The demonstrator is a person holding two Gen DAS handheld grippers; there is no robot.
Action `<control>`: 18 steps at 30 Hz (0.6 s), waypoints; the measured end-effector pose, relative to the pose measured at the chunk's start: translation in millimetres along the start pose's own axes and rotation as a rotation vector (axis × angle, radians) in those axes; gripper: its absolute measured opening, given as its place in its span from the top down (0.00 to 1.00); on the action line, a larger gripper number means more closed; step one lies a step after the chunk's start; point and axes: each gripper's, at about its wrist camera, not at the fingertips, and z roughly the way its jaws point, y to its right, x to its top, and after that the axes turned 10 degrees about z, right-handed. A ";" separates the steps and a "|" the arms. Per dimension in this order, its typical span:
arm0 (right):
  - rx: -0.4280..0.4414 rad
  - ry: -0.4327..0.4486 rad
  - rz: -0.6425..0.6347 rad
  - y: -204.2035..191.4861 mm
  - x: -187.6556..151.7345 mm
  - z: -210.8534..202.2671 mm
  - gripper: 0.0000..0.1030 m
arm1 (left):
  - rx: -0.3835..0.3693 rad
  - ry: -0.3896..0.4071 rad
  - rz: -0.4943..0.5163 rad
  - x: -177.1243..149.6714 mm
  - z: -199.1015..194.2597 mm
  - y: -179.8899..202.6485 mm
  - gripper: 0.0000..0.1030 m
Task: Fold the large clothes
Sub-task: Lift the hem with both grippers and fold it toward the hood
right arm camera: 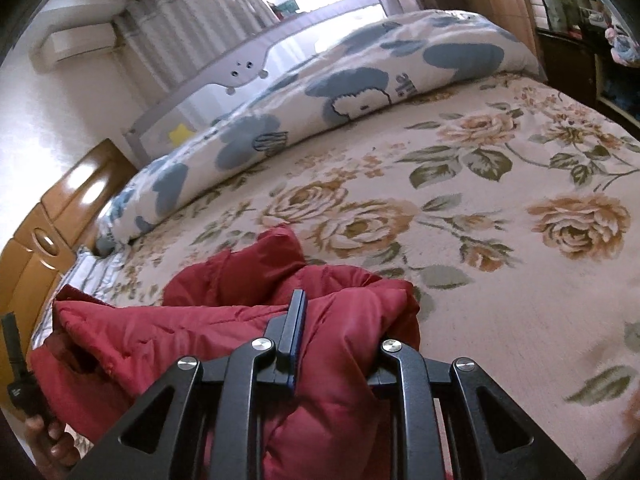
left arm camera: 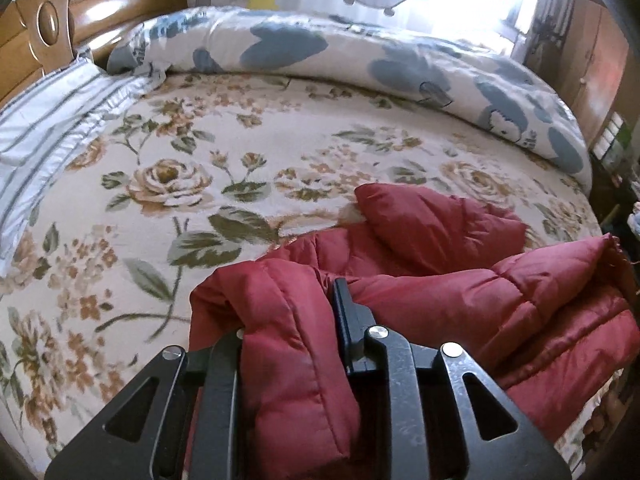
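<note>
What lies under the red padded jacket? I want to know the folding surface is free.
The red padded jacket lies on the floral bedspread. Around it only bedspread shows; whatever sits beneath its bunched folds is covered.

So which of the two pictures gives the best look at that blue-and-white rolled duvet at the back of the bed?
The right wrist view: the duvet runs across the frame, with its cartoon print sharp. The left wrist view also shows its whole length, but blurrier, and window glare washes out the area just behind it.

I see the bed [left arm camera: 280,132] under a rose-print cover, a rolled blue-patterned quilt [left arm camera: 320,52] along its far side, a red jacket [left arm camera: 440,248] lying near me.
</note>
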 end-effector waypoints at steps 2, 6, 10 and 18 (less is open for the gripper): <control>-0.007 -0.006 0.011 3.4 0.6 12.9 0.82 | 0.006 -0.014 0.001 3.2 16.6 1.6 0.79; -0.025 -0.014 0.037 11.7 0.5 37.4 0.81 | 0.029 -0.025 0.031 7.2 43.9 7.7 0.79; -0.038 -0.009 0.038 16.5 0.9 58.5 0.80 | 0.017 -0.051 0.023 13.1 65.6 7.3 0.78; -0.067 -0.015 0.053 17.8 4.3 81.7 0.80 | -0.045 -0.022 -0.044 9.3 42.1 -6.9 0.71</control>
